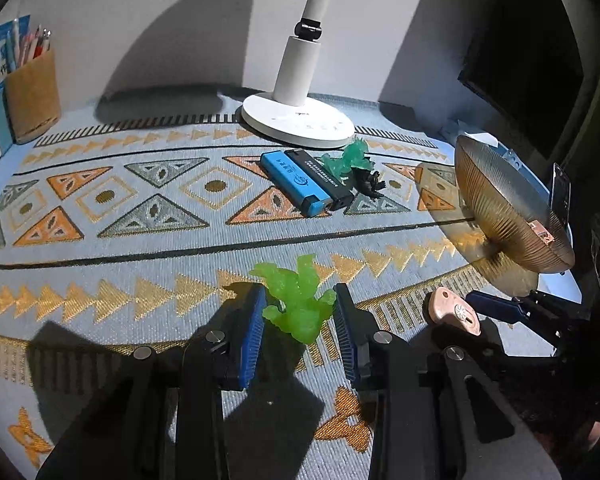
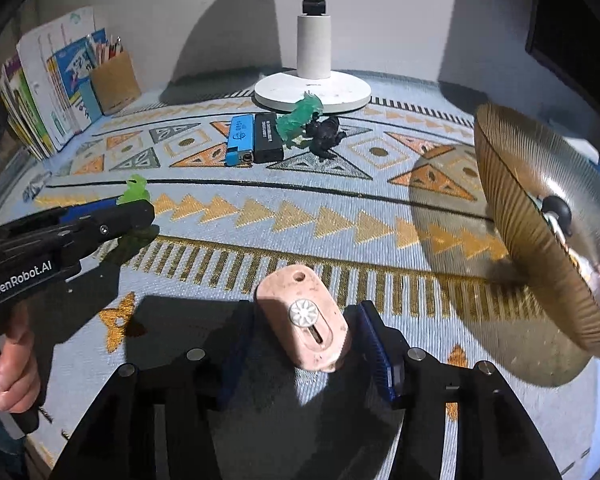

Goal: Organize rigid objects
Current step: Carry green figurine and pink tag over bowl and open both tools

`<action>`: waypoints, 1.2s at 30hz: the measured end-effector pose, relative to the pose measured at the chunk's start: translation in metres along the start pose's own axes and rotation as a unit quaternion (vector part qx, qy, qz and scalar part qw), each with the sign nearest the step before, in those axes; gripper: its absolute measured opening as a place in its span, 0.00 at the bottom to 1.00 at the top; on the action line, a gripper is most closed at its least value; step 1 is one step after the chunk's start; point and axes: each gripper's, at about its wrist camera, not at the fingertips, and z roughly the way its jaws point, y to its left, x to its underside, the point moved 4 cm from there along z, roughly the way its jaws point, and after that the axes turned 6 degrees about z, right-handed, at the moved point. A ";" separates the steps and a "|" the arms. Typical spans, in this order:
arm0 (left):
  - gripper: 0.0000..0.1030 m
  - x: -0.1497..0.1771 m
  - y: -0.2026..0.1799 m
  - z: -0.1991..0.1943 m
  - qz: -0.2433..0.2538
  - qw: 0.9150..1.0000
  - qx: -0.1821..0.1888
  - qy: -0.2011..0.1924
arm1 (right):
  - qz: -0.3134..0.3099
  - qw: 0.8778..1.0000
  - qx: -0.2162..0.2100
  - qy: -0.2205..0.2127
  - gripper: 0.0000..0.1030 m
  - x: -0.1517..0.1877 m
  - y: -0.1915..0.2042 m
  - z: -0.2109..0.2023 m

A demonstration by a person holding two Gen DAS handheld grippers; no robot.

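One legible marking found: "GenRobot.AI" in white lettering on the black body of the left gripper (image 2: 134, 210), seen from the right wrist view. The blue lighter (image 2: 240, 140) carries a printed logo and characters, and the black lighter (image 2: 267, 137) carries lines of small print; neither can be read. The book covers (image 2: 66, 76) show coloured characters, illegible.
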 end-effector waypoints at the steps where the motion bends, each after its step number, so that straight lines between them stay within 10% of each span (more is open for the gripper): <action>1: 0.30 0.001 -0.001 -0.001 0.002 1.000 -0.001 -0.001 | -0.002 1.000 -0.002 -0.002 0.44 0.000 0.001 0.000; 16: 0.30 -0.014 -0.014 -0.017 0.028 0.999 -0.005 -0.015 | -0.007 0.998 -0.052 -0.039 0.41 -0.001 0.028 -0.045; 30: 0.30 -0.140 -0.124 -0.078 0.117 0.982 0.078 -0.126 | 0.137 0.961 0.074 -0.230 0.42 -0.055 -0.134 -0.203; 36: 0.30 -0.172 -0.183 -0.055 0.148 0.975 0.107 -0.124 | 0.216 0.937 0.126 -0.243 0.42 -0.060 -0.212 -0.222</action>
